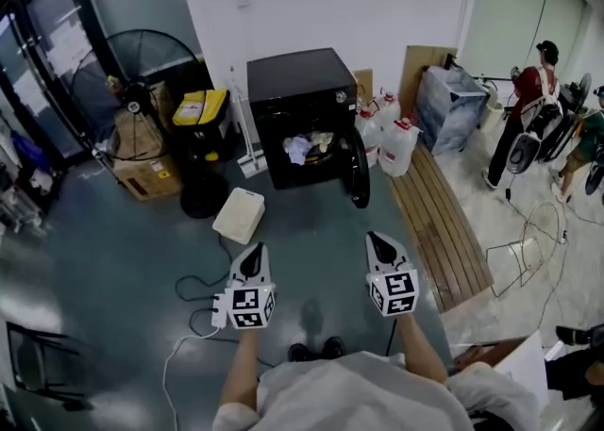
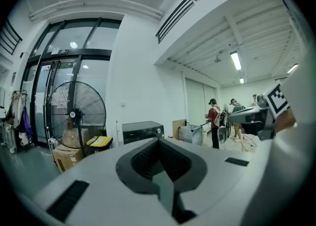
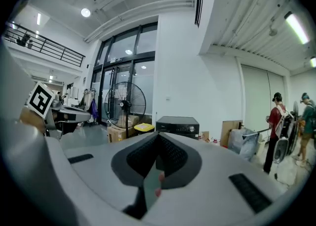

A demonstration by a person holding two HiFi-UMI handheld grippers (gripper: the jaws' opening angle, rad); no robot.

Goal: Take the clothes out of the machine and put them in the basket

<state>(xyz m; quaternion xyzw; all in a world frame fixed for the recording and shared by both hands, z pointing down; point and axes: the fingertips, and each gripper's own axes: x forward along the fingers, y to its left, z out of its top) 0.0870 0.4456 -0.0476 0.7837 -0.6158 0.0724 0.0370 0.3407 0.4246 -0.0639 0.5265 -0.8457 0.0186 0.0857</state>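
A black machine (image 1: pixel 300 90) stands against the far wall with its round door (image 1: pixel 358 171) swung open to the right. Light-coloured clothes (image 1: pixel 308 147) lie in its drum. A cream basket (image 1: pixel 239 215) sits on the floor in front of it, to the left. My left gripper (image 1: pixel 253 254) and right gripper (image 1: pixel 379 243) are held side by side well short of the machine, both shut and empty. The machine shows small and far off in the left gripper view (image 2: pixel 142 131) and the right gripper view (image 3: pixel 178 124), beyond each set of closed jaws.
A big floor fan (image 1: pixel 142 61), cardboard boxes (image 1: pixel 143 163) and a yellow-lidded bin (image 1: pixel 200 116) stand left of the machine. White jugs (image 1: pixel 396 146) and a wooden board walkway (image 1: pixel 442 222) lie to its right. Cables (image 1: pixel 193 321) trail on the floor. People (image 1: pixel 524 113) stand far right.
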